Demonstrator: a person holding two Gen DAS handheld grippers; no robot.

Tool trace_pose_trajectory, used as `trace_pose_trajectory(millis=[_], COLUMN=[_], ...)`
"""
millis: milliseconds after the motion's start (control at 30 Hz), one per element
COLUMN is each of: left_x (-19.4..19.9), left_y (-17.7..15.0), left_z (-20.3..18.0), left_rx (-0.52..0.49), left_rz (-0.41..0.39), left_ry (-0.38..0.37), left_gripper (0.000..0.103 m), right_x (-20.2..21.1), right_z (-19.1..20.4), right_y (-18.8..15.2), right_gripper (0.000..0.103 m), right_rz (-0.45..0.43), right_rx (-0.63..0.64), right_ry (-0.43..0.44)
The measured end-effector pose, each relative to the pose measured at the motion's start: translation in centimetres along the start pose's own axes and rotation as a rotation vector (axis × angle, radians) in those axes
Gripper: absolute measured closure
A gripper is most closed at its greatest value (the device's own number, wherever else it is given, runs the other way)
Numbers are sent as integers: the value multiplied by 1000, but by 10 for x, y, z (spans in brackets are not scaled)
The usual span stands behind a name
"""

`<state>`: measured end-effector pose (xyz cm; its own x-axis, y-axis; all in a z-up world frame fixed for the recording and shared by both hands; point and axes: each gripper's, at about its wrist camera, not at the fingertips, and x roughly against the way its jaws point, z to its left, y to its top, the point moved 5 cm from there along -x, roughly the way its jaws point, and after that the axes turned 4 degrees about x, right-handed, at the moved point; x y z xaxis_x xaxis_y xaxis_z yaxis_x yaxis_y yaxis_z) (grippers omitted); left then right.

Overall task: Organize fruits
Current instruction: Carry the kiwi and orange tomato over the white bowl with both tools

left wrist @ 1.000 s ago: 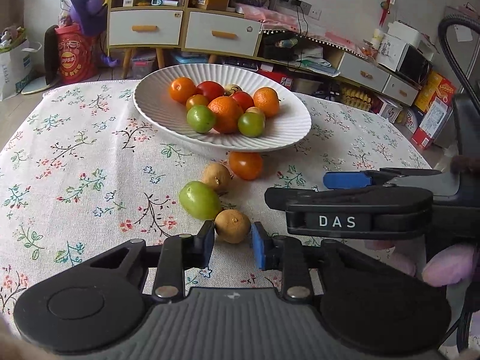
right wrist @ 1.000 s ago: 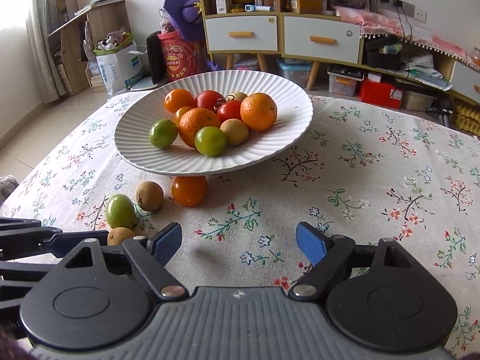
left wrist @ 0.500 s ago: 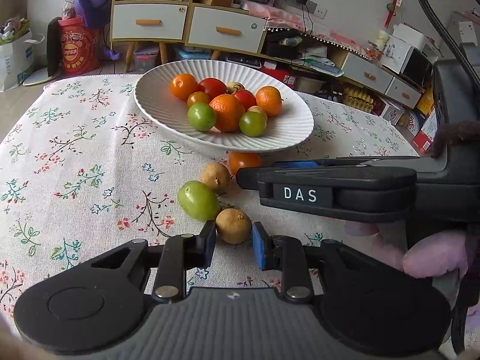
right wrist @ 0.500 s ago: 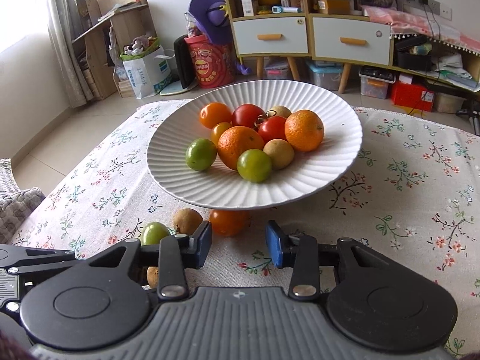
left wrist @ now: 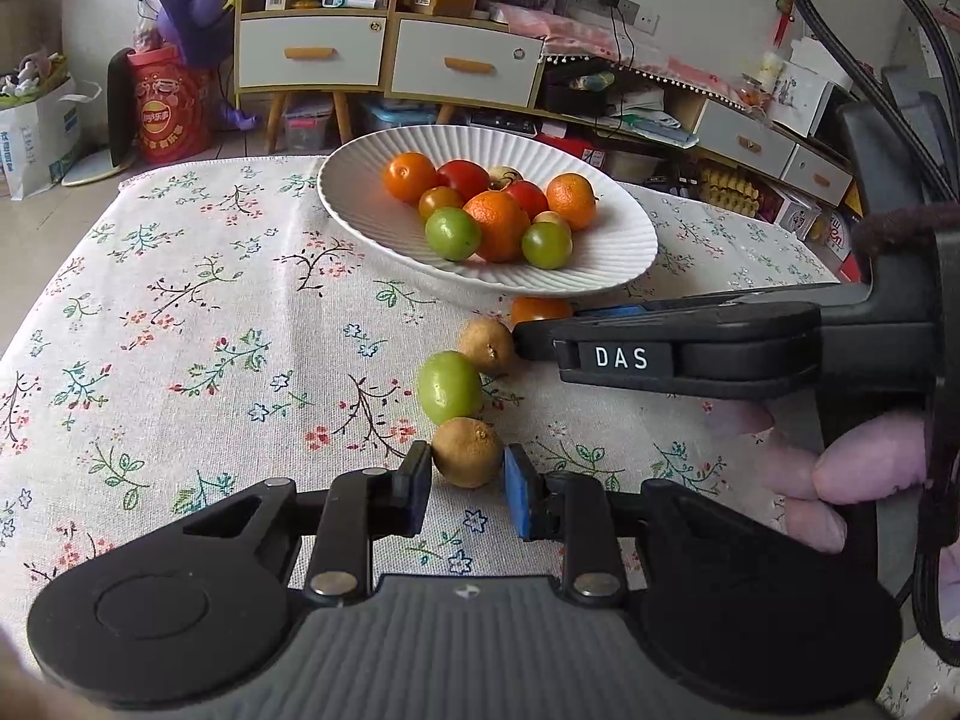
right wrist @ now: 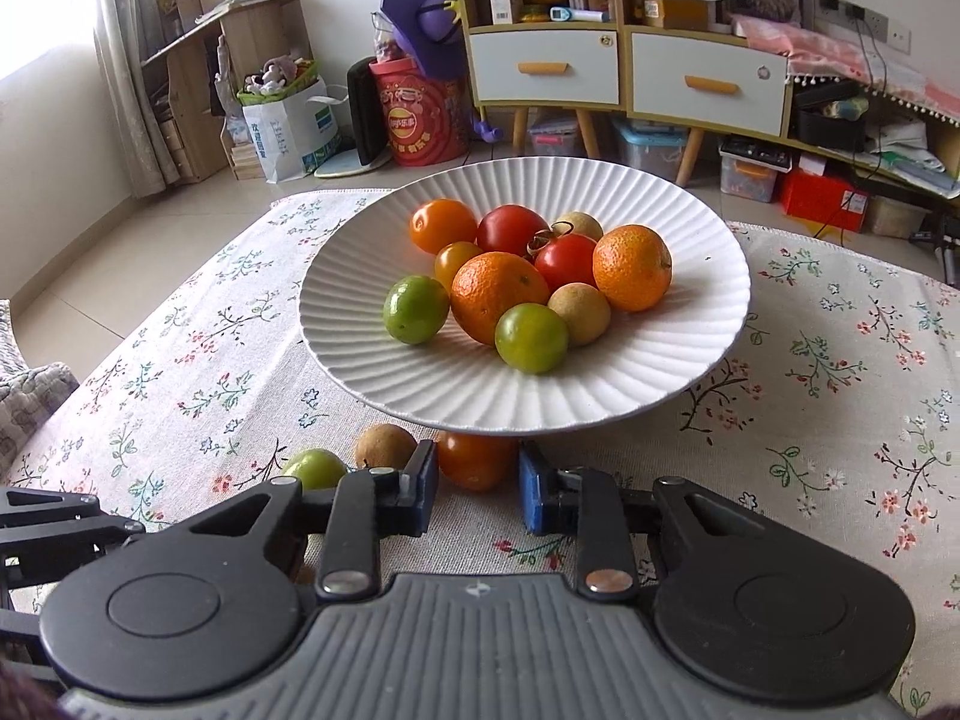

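Note:
A white ribbed plate (left wrist: 618, 258) (right wrist: 690, 360) holds several oranges, tomatoes and green fruits. Loose fruits lie on the floral cloth in front of it. My left gripper (left wrist: 467, 480) is partly closed around a brown round fruit (left wrist: 467, 451), its pads close to it on both sides. Beyond lie a green fruit (left wrist: 449, 387), a second brown fruit (left wrist: 487, 345) and an orange fruit (left wrist: 537, 307). My right gripper (right wrist: 477, 480) has its pads on either side of the orange fruit (right wrist: 474, 459) under the plate rim; a small gap shows at the right pad.
The right gripper body (left wrist: 690, 354) crosses the left wrist view on the right, held by a gloved hand (left wrist: 864, 468). The green fruit (right wrist: 315, 468) and brown fruit (right wrist: 384, 445) lie left of the right gripper. Cabinets (right wrist: 630, 69) and floor clutter stand behind the table.
My right gripper has moved forward and left to the orange fruit and narrowed its jaws around it. My left gripper has stayed at the brown fruit.

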<state>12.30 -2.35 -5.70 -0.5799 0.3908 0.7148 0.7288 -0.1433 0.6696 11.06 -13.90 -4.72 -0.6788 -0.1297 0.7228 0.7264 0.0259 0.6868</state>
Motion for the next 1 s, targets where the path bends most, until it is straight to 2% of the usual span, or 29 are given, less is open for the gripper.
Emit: trace_pose_trajectory(millis=[367, 1000], left_x=[9, 25], left_y=[-1, 2], left_z=[11, 18], left_rx=[-16, -38], left_rz=[-8, -27], left_ry=[30, 58], left_gripper=[78, 78], right_x=[14, 45], right_z=[4, -1], right_y=[-7, -8], right_gripper=[78, 78], right_rz=[22, -16], right_rx=[46, 48], right_ry=[12, 32])
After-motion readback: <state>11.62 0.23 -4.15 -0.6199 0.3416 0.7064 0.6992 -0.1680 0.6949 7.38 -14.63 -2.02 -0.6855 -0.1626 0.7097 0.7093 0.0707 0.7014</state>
